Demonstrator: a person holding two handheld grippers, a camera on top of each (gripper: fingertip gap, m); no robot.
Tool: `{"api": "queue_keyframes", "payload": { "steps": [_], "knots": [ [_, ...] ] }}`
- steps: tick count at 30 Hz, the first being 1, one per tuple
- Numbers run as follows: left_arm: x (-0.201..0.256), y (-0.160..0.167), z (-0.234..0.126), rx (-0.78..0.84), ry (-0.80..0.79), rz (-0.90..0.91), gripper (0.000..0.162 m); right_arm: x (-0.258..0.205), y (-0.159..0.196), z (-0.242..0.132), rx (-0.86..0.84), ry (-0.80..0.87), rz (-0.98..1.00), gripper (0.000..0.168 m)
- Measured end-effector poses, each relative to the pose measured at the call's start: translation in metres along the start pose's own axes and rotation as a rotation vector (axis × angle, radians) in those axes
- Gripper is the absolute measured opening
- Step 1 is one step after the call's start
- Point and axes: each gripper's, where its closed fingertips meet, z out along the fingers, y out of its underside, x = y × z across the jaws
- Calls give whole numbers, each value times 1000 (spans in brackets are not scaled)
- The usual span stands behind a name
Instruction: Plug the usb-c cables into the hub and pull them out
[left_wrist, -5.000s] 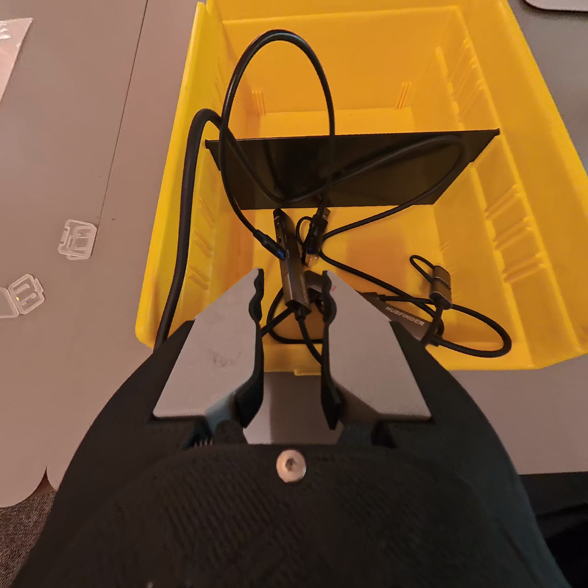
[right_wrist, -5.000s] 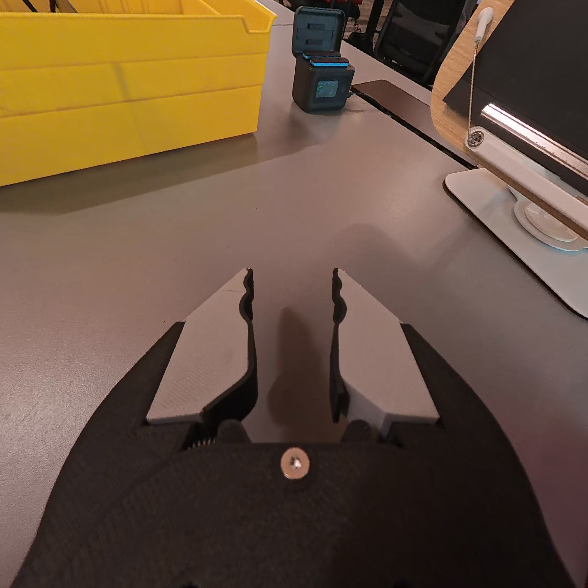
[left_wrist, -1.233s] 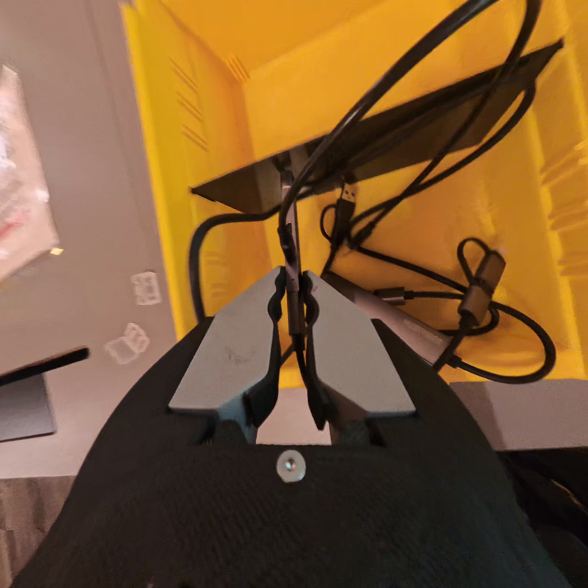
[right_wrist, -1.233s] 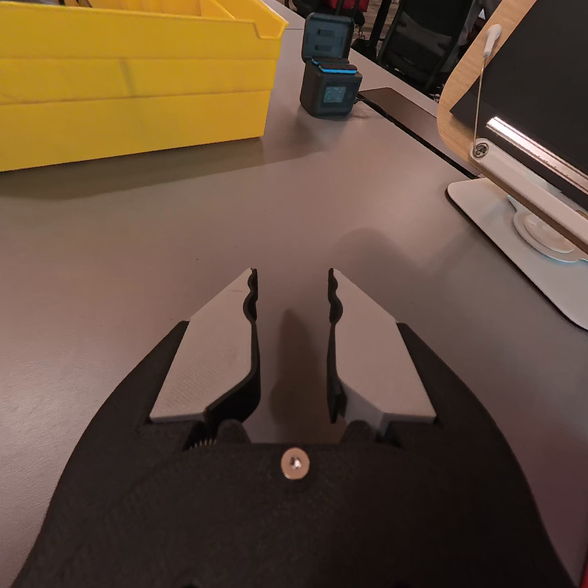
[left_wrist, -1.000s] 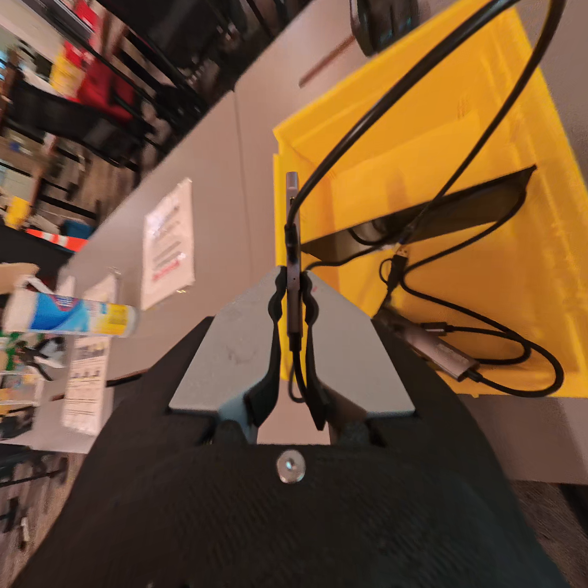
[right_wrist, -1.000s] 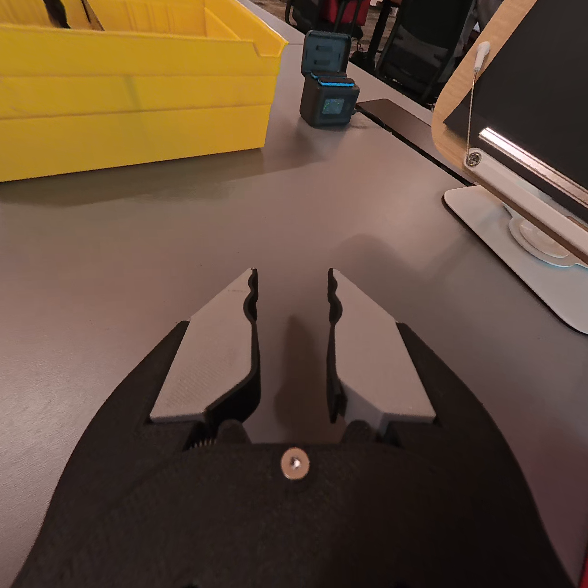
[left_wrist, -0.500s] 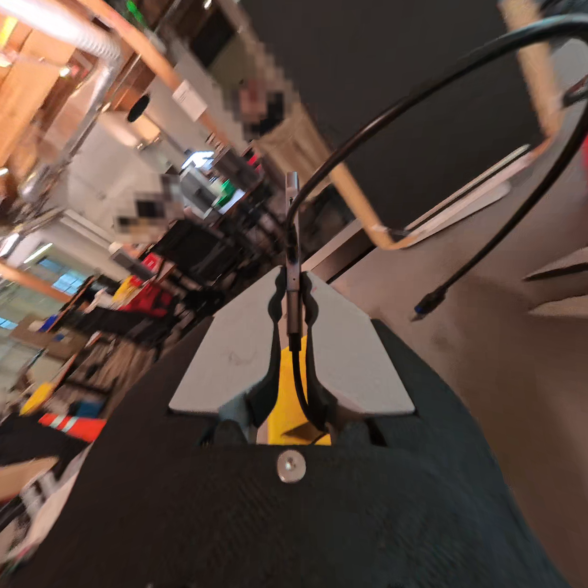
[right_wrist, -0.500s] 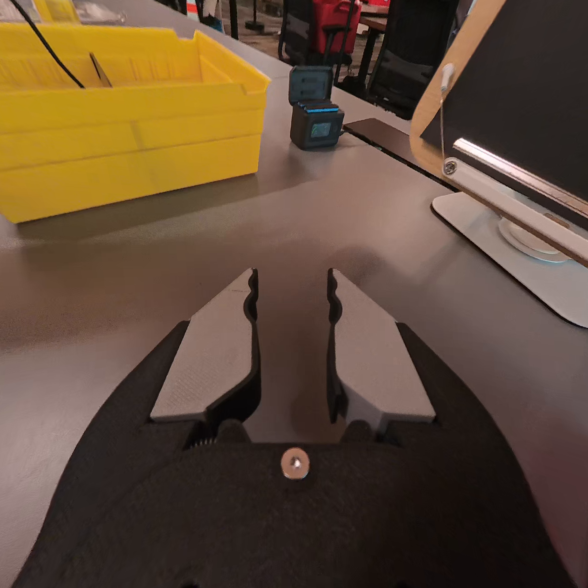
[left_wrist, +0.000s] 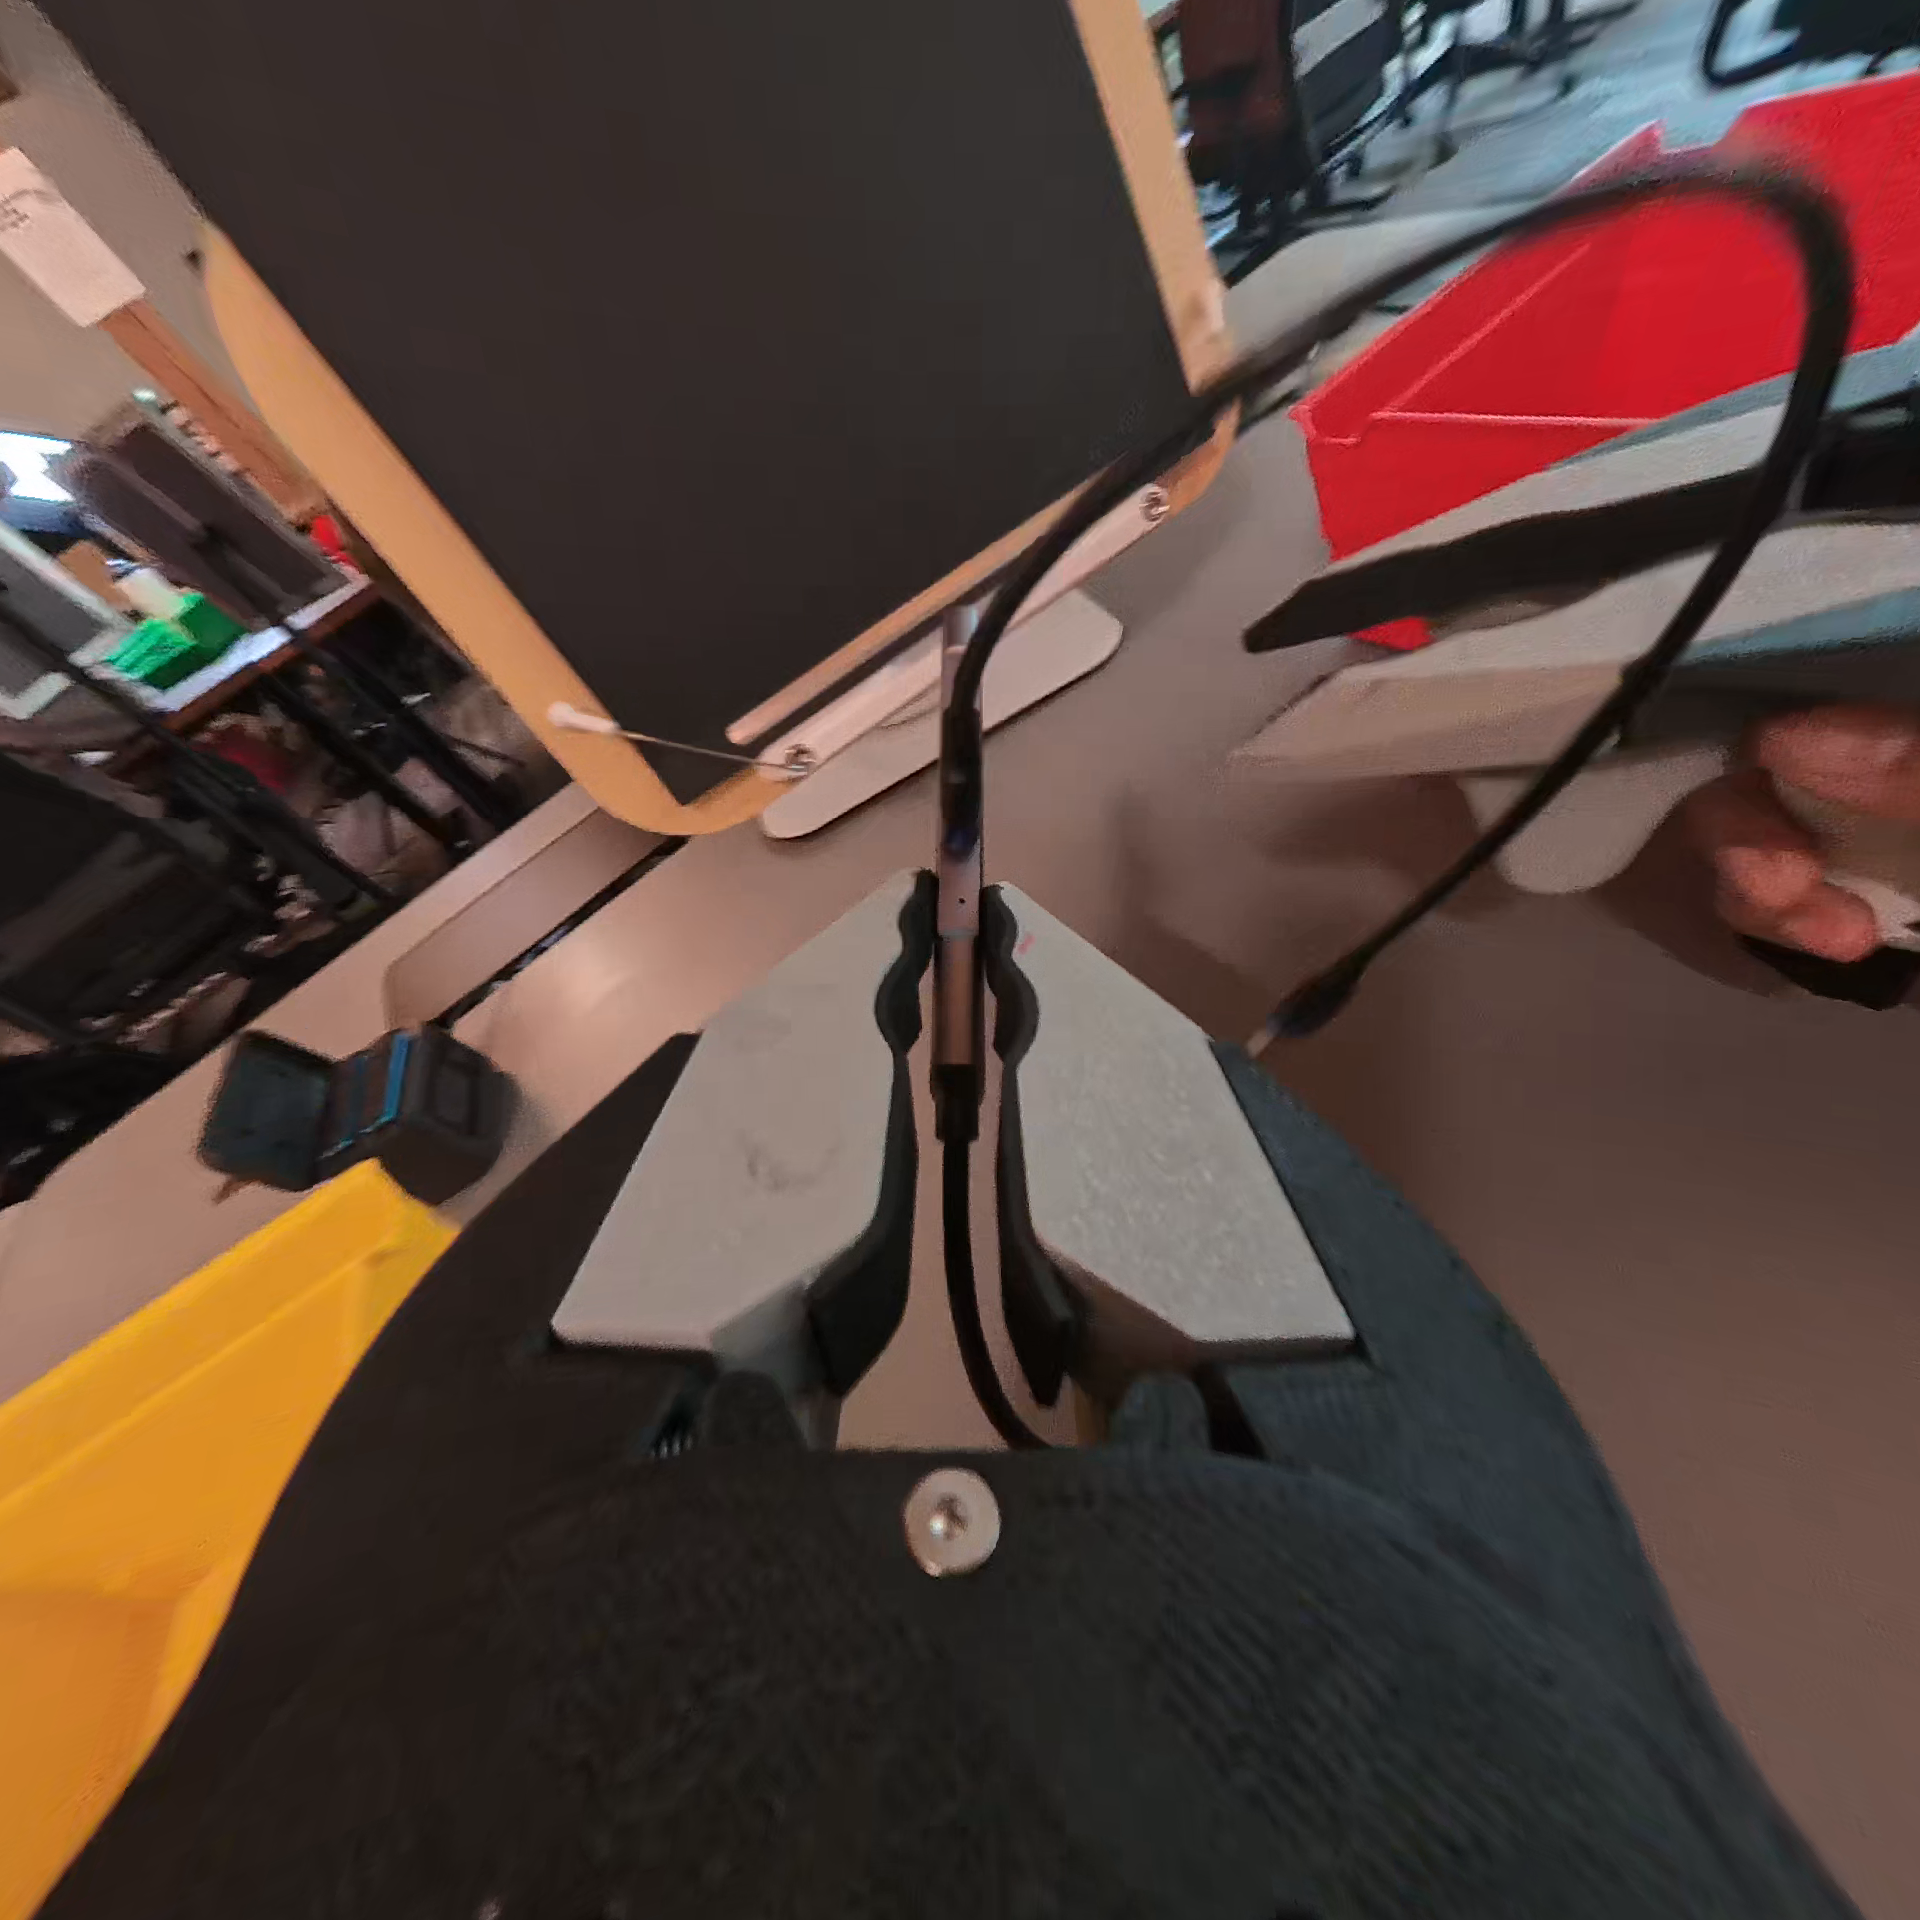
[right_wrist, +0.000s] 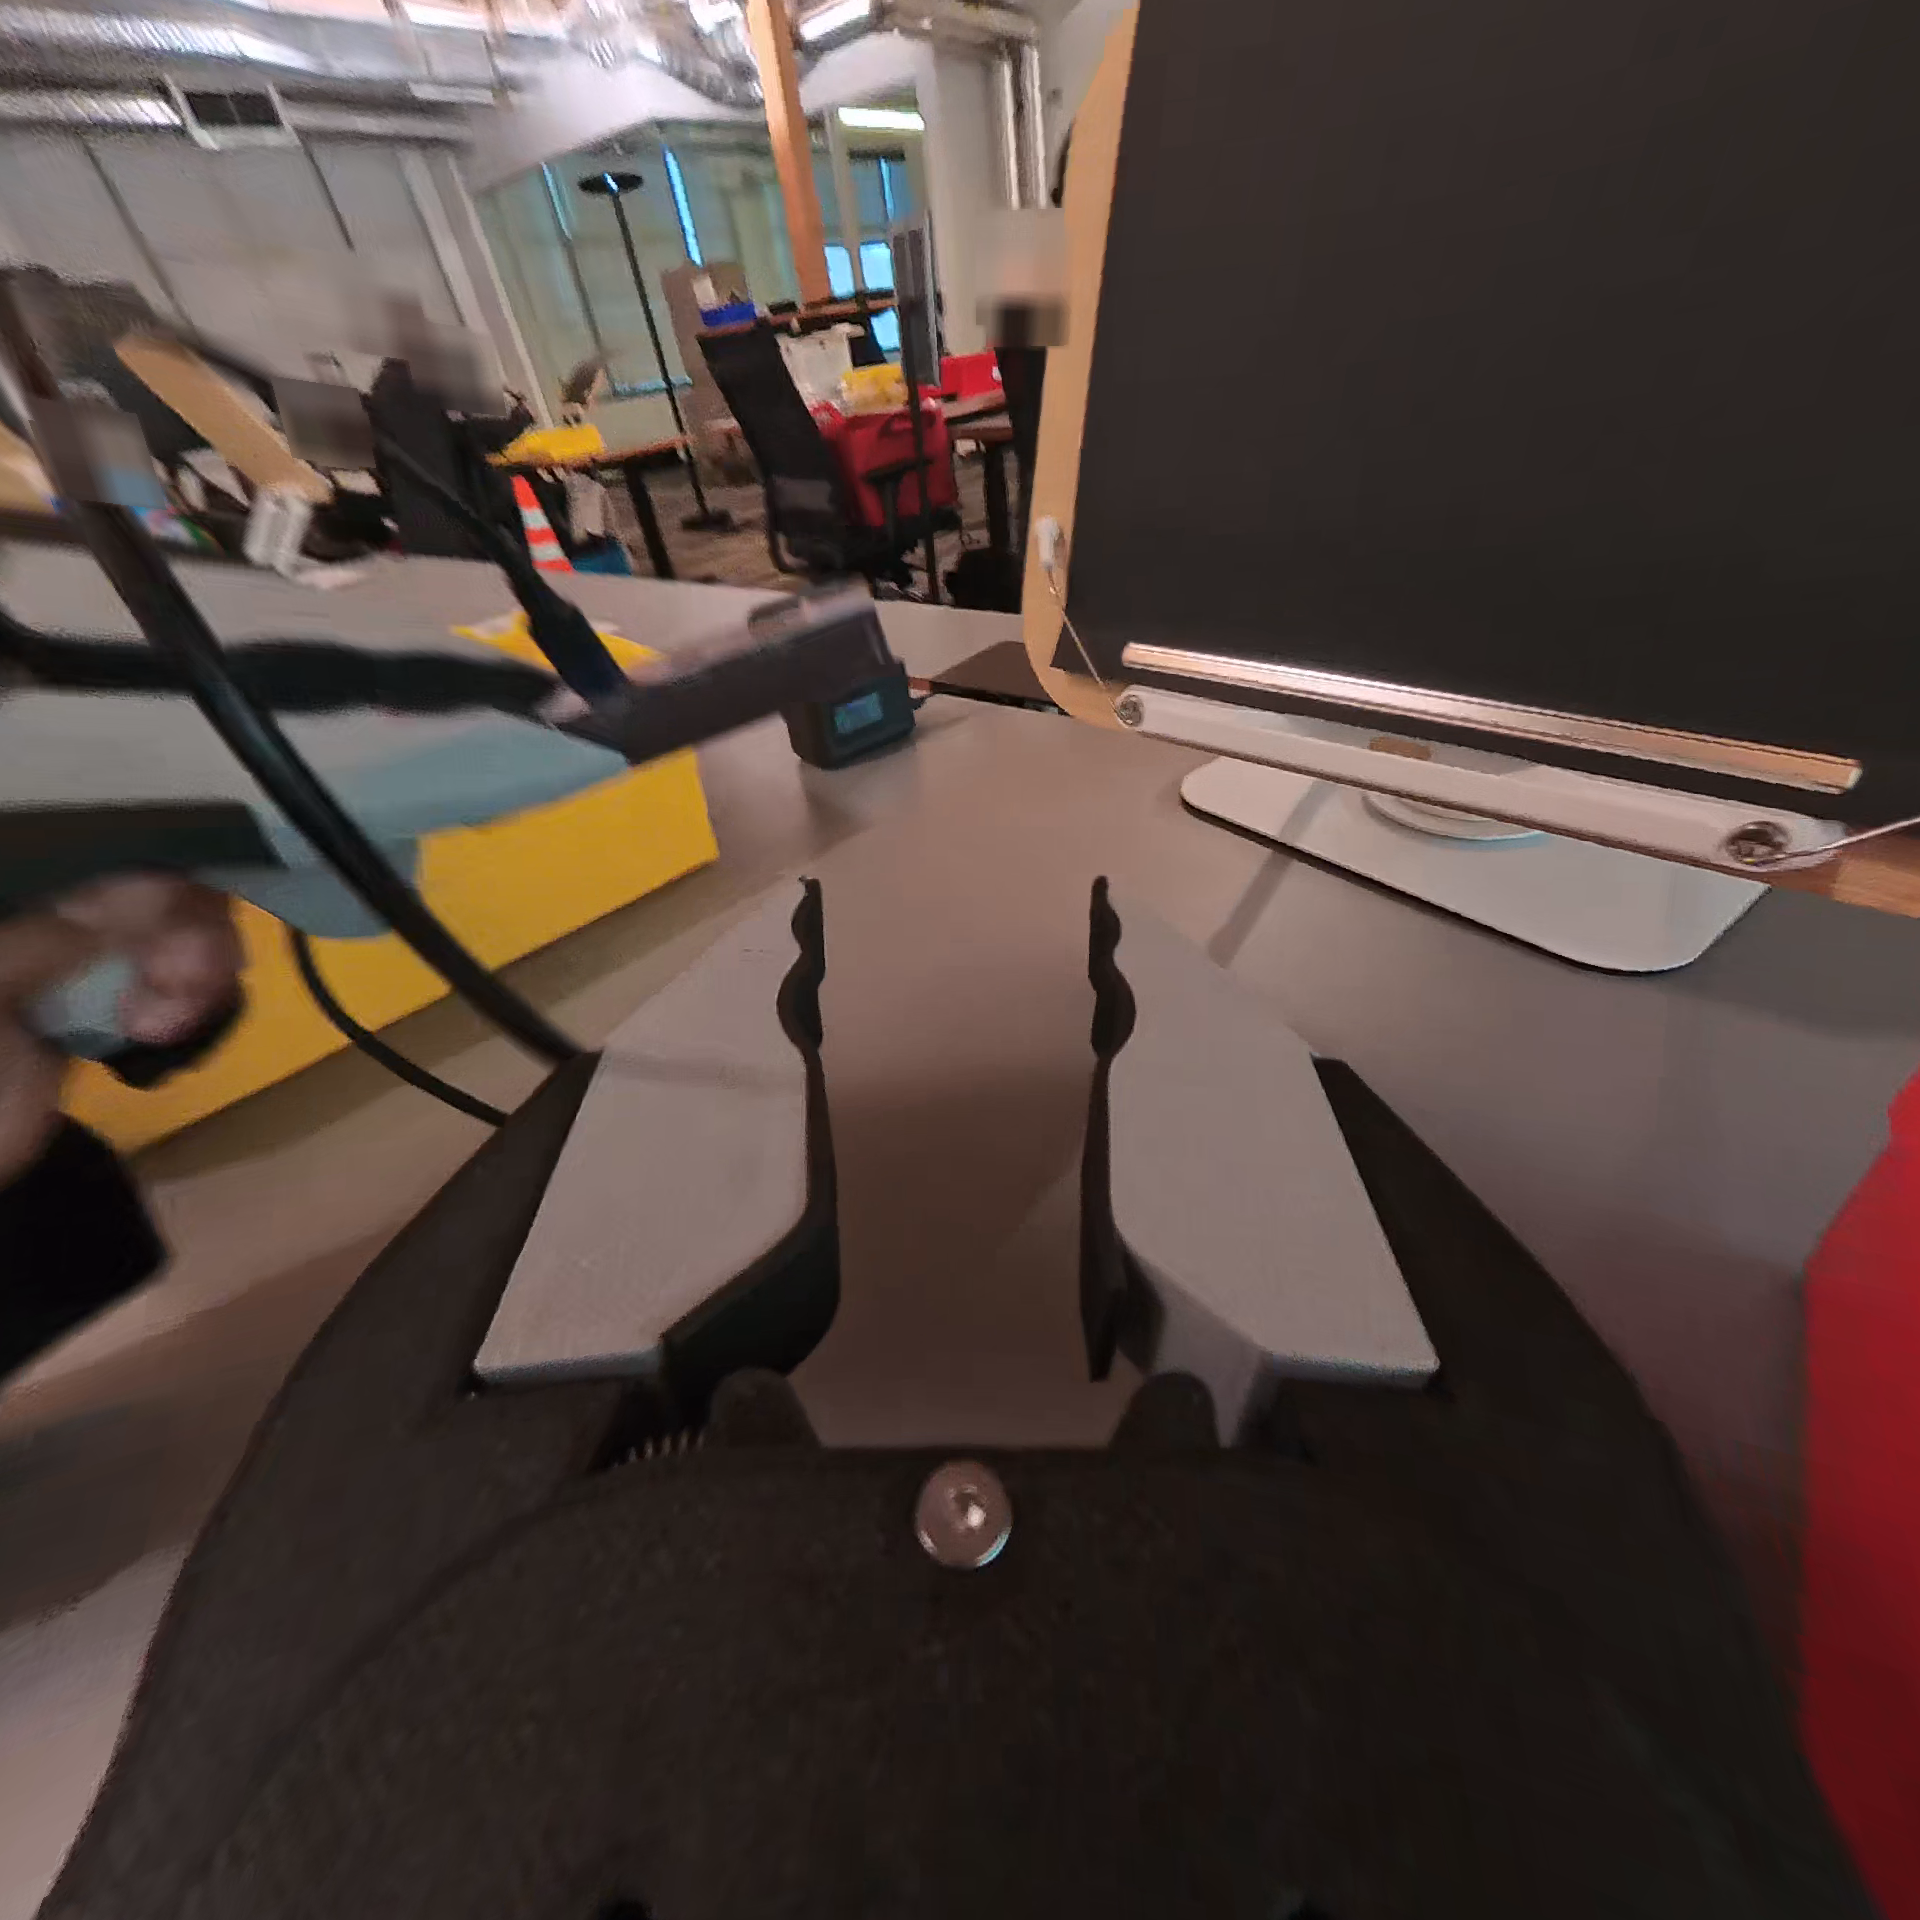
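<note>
Left gripper (left_wrist: 957, 914) pinches the light, rigid hub (left_wrist: 956, 966) edgewise (cable (left_wrist: 1756, 582) floppy; grip its plug); right gripper (right_wrist: 956, 914) gapes empty.

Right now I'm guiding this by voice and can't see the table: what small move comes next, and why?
Probably bring the right gripper toward the loose cable end and close on its plug. The left gripper is shut on the hub, one cable already arches from its far end, and the right one is open and empty above the table.
</note>
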Motion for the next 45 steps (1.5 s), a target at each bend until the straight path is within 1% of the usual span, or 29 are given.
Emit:
{"api": "queue_keyframes", "payload": {
  "steps": [2, 5, 8, 10, 12, 14, 18, 21, 23, 26, 29, 31, 33, 37, 39, 42, 45],
  "knots": [
    [13, 6, 9, 40, 52, 8, 7, -4, 0, 0, 8, -38, 33, 51],
    [26, 24, 22, 17, 66, 55, 7, -15, 7, 5, -24, -87, 25, 55],
    [43, 28, 23, 21, 130, 91, 7, -26, 12, 9, -49, -129, -3, 55],
    [47, 32, 24, 24, 145, 101, 7, -31, 18, 12, -73, -143, -17, 61],
    [48, 38, 24, 13, 169, 78, 7, -34, 23, 14, -101, -156, -31, 63],
    [45, 38, 22, 21, 173, 63, 7, -35, 22, 13, -87, -162, -35, 62],
    [48, 36, 19, 35, 170, 67, 7, -25, 20, 13, -71, -99, -59, 61],
    [55, 34, 18, 50, 195, 90, 7, -25, 18, 12, -58, -120, -28, 67],
    [59, 33, 17, 57, 243, 46, 7, -26, 16, 11, -44, -148, 22, 70],
    [60, 32, 16, 70, 273, 5, 7, -25, 15, 10, -43, -191, 107, 72],
    [60, 29, 14, 90, 311, -54, 7, -23, 13, 9, -36, -210, 149, 75],
    [58, 28, 12, 101, 336, -92, 7, -26, 7, 6, -9, -227, 149, 73],
    [53, 24, 9, 123, 350, -141, 7, -31, -1, 2, 27, -269, 150, 65],
    [51, 17, 1, 172, 442, -247, 7, -32, -9, -3, 62, -312, 186, 59],
    [54, 12, -3, 200, 486, -276, 7, -33, -10, -4, 69, -335, 213, 60],
    [52, 8, -7, 226, 493, -290, 7, -30, -9, -4, 63, -328, 233, 62],
    [53, 6, -9, 236, 502, -286, 7, -32, -10, -4, 67, -346, 248, 60]
  ]
}}
